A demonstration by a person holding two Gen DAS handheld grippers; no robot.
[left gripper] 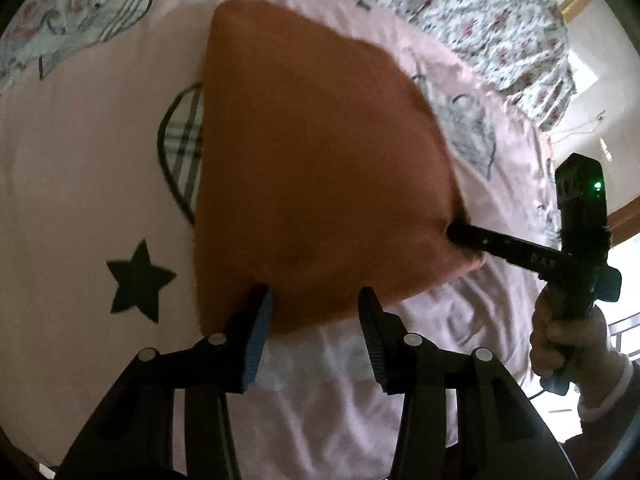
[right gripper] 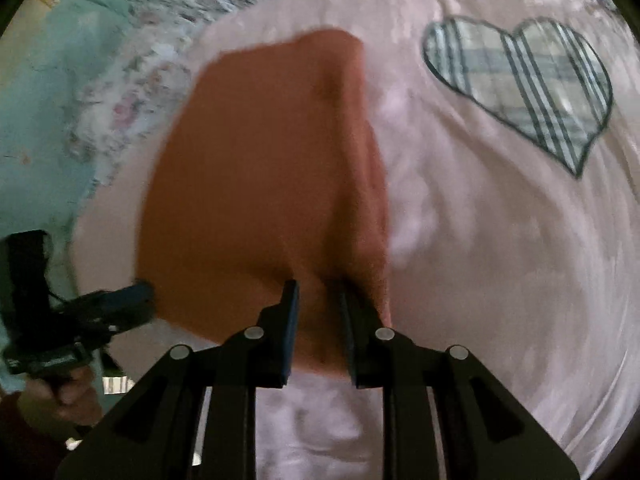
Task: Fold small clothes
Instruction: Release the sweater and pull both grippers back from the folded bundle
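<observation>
Left wrist view: orange-brown cloth [left gripper: 320, 160] spread over a pink bedsheet [left gripper: 80, 200], near edge towards the camera, beside a dark star print [left gripper: 138, 280]. Left gripper [left gripper: 316, 316] with fingers well apart, the near hem lying in the gap, neither pad pressing on it. Right gripper [left gripper: 460, 236] reaching in from the side in a hand [left gripper: 568, 344], tip buried at the cloth's right corner. Floral quilt [left gripper: 480, 12] at the far edge.

Handling, as a judgement: light, soft, limp, slightly fuzzy, so unlikely to slip from ribbed pads, but sure to sag and crease wherever unsupported. Best taken at the two near corners or along the hem, both layers caught together, then carried flat rather than dragged.

Right wrist view: right gripper [right gripper: 318, 312] with fingers close together, clamped on a bunched pinch of the cloth, a ridge running away from the grip. Left gripper [right gripper: 140, 296] seen blurred at the cloth's left edge; from here impossible to tell whether apart or closed. Checked heart print [right gripper: 520, 88] well off to the side.

Shown only in the left view: the open gap around the hem, the star. Shown only in the right view: the actual pinch, the ridge, possibly a lifted near edge, though blur leaves that unsure.
</observation>
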